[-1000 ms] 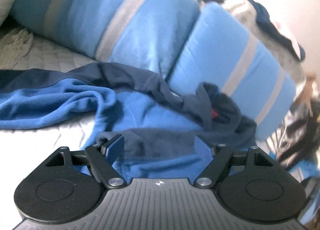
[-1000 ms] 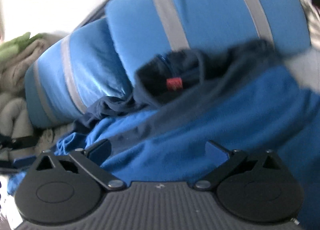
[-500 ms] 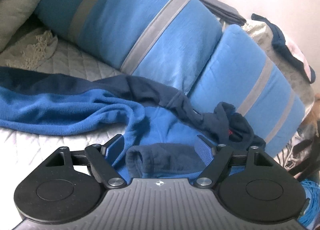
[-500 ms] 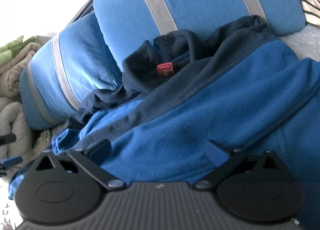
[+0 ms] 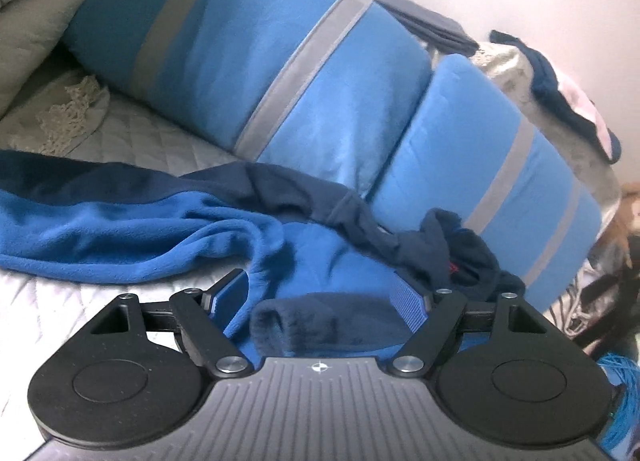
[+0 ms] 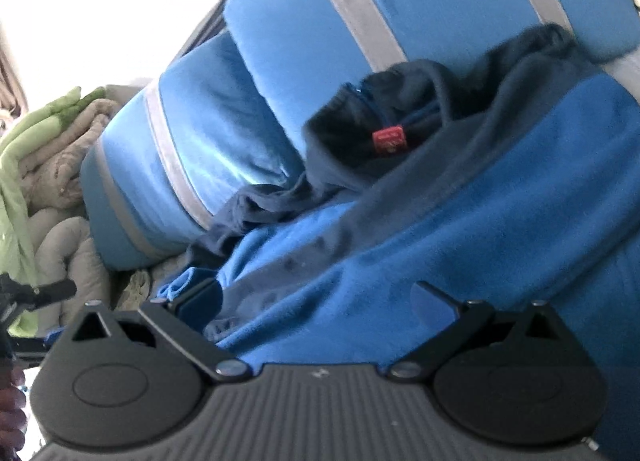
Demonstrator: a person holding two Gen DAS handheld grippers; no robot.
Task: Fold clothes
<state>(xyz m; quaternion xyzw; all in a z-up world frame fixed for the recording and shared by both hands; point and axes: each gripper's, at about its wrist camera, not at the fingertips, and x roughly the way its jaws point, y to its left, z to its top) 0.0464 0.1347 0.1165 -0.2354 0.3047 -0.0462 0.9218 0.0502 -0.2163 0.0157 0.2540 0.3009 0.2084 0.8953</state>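
Observation:
A blue fleece jacket (image 5: 120, 229) with navy trim lies crumpled on the quilted bed (image 5: 140, 137), up against two blue pillows. Its navy collar with a red tag (image 6: 389, 139) rests on the pillows' foot. My left gripper (image 5: 318, 295) is open low over the jacket. A navy cuff (image 5: 328, 325) lies between its fingers and is not pinched. My right gripper (image 6: 320, 297) is open too, its fingers spread wide just above the jacket's blue body (image 6: 440, 229). The right wrist view is slightly blurred.
Two grey-striped blue pillows (image 5: 280, 61) (image 5: 500, 181) block the far side. Folded beige blankets (image 5: 28, 13) and a lace cloth (image 5: 68, 121) lie at the left, a heap of clothes (image 5: 560, 101) at the right. Green and beige blankets (image 6: 40, 149) are stacked beyond the pillows.
The left gripper has drawn back from the pillows and the navy cuff now lies between its fingers. The right view has tilted slightly. Both grippers' jaws have kept their spread.

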